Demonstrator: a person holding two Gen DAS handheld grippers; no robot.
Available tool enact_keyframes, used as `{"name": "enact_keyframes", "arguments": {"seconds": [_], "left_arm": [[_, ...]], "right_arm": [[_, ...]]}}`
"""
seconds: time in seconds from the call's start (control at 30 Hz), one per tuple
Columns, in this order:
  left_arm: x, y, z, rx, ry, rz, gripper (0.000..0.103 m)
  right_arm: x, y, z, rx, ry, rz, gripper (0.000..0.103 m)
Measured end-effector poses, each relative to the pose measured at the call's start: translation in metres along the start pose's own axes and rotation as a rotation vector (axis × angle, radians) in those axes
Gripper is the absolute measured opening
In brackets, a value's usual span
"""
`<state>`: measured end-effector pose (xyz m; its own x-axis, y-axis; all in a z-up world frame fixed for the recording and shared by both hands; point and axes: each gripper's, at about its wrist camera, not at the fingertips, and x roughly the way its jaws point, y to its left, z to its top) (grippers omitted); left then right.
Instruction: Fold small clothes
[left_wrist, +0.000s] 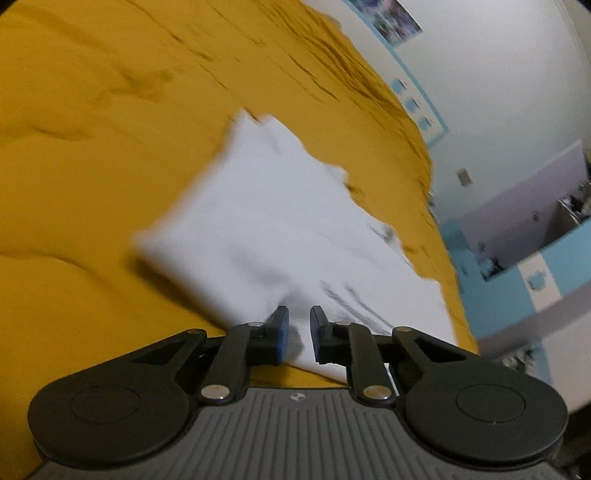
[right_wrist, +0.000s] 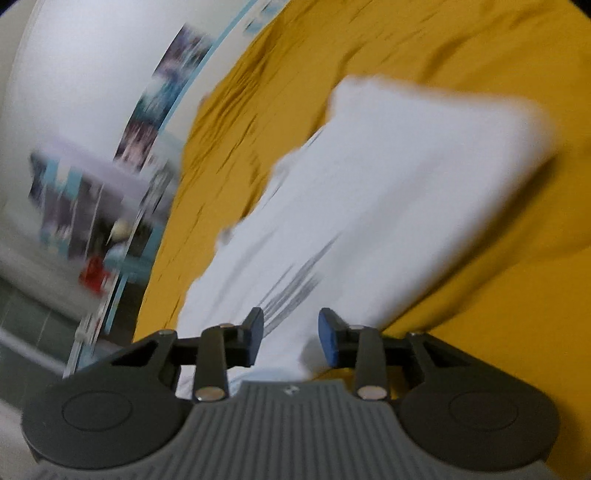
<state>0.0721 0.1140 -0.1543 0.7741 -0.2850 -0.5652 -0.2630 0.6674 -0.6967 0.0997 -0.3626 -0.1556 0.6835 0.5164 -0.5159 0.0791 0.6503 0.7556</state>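
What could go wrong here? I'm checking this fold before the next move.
Both frames are motion-blurred, so the move looks fast; the white garment could bunch. The left hand-held gripper and right hand-held gripper have visible gaps with cloth between; grip may be loose and slip. The yellow bedsheet is wrinkled and could get pinched.

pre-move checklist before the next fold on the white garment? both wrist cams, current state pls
1. Left gripper on cloth: white garment runs between the fingers, but the jaws show a gap. Grip cannot tell.
2. Right gripper on cloth: garment lies between the fingers, with a wider gap. Grip cannot tell.
3. Garment fully on the yellow bedspread: ok, no edge hangs off in view.
4. Garment flat: not ok, far part looks lifted or doubled over.
5. Image sharpness: not ok, both views motion-blurred, right worse.
6. Bedspread smooth: not ok, wrinkled toward the wall.
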Motion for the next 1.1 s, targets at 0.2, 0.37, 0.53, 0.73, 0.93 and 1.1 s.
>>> {"name": "enact_keyframes", "arguments": {"seconds": [0.2, 0.37, 0.53, 0.73, 0.93, 1.1], "left_arm": [[-0.028, 0.031, 0.006, -0.022, -0.043, 0.07, 0.007], [-0.031, 0.03, 0.009, -0.039, -0.03, 0.069, 0.007], [-0.054, -0.002, 0.041, 0.057, -0.085, -0.006, 0.015], [-0.012, -0.035, 0.114, 0.243, -0.125, 0.01, 0.033], [0.07, -0.024, 0.159, 0.252, -0.091, 0.144, 0.033], [0.117, -0.014, 0.163, 0.217, -0.018, 0.178, 0.033]], "right_arm": [[-0.046, -0.045, 0.027, 0.089, -0.098, -0.073, 0.021], [-0.062, -0.051, 0.033, 0.089, -0.091, -0.098, 0.021], [-0.076, -0.012, 0.05, -0.029, -0.171, -0.125, 0.048], [-0.016, 0.053, 0.108, -0.449, -0.234, -0.219, 0.063], [0.084, 0.045, 0.164, -0.454, -0.126, -0.311, 0.063], [0.132, 0.033, 0.177, -0.402, -0.074, -0.341, 0.063]]}}
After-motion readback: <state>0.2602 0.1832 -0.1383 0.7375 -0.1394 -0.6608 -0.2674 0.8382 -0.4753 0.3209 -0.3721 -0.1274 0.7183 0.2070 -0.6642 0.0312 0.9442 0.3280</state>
